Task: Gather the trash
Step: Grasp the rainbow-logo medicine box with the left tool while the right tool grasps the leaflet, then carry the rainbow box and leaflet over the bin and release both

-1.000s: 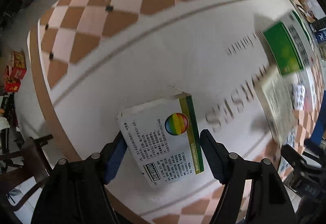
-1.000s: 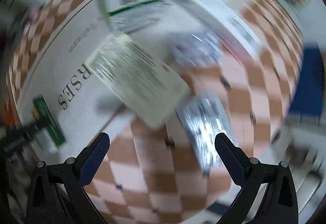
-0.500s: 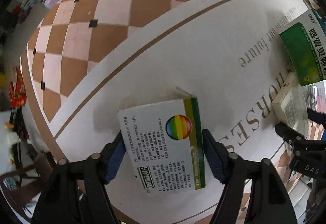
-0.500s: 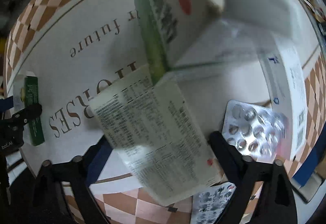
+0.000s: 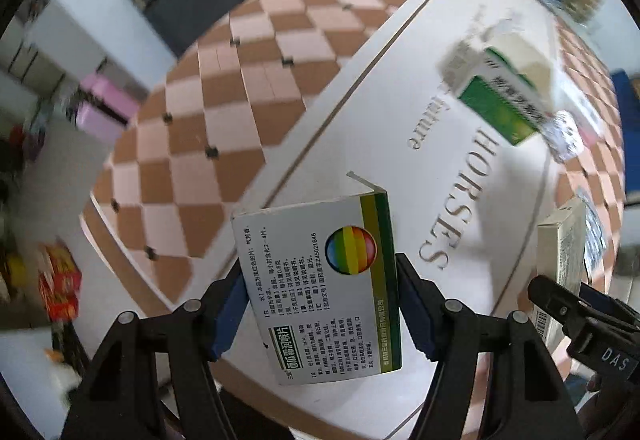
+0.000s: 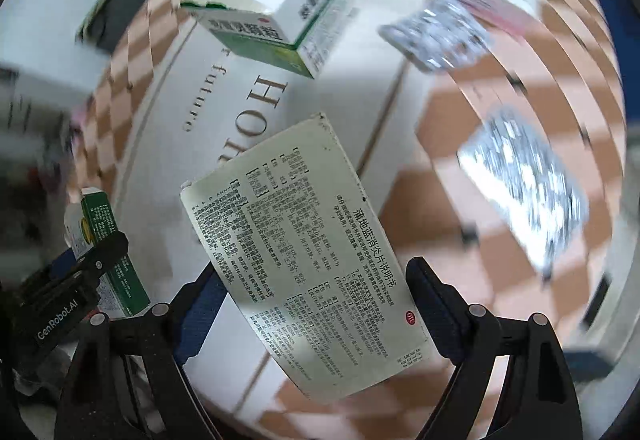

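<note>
A rainbow-marked box (image 5: 320, 288) is clamped in the left gripper (image 5: 320, 300), a pale box (image 6: 304, 256) in the right gripper (image 6: 316, 316) — both carried off above the worktop (image 5: 360, 112); a bin is needed next.

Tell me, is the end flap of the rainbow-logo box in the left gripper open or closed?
Open. On the rainbow-logo medicine box, clamped in the left gripper, a thin end flap sticks up from the far edge instead of lying tucked in.

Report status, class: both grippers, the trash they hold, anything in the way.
Left gripper shut on rainbow-logo box. Right gripper shut on printed leaflet. Green box and blister packs on table. Nothing blocking.
</note>
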Available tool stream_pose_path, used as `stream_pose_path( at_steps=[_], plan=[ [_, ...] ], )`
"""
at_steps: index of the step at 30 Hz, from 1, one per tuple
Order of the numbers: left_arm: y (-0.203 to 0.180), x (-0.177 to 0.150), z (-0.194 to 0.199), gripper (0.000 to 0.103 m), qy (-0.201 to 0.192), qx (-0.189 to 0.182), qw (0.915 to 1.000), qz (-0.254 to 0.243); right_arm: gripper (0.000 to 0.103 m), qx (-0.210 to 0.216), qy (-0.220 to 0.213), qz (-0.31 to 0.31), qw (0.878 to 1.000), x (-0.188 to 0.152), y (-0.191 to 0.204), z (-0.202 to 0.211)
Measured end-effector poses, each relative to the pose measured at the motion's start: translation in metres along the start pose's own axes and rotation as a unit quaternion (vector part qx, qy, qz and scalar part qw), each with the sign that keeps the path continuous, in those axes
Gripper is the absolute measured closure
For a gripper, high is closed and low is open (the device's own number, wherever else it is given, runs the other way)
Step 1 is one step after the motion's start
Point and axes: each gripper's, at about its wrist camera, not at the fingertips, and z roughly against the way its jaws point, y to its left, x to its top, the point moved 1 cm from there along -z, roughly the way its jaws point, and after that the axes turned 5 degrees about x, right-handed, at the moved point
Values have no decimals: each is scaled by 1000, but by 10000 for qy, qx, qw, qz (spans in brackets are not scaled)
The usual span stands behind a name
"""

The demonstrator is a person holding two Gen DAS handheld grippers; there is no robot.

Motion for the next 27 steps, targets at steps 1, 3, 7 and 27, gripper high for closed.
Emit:
stream_pose_path(
  at_steps=[1,3,7,27],
  plan=[
    [-11,-11,7,37,-86,0,9999,-97,13,52,-175,-194,9996,-15,-1,9],
    [-15,-28,23,37,-260,-117,9989,-366,13,161,-458,-489,9976,-42,3,23],
    [-18,-60,49,37,-520,-486,9930,-945,14,248,-899,-964,9910,-72,27,47],
    [89,-218,1,37,357,-1601,9552,-2464,15,578,-711,-3190,9433,-357,123,-57]
  ],
)
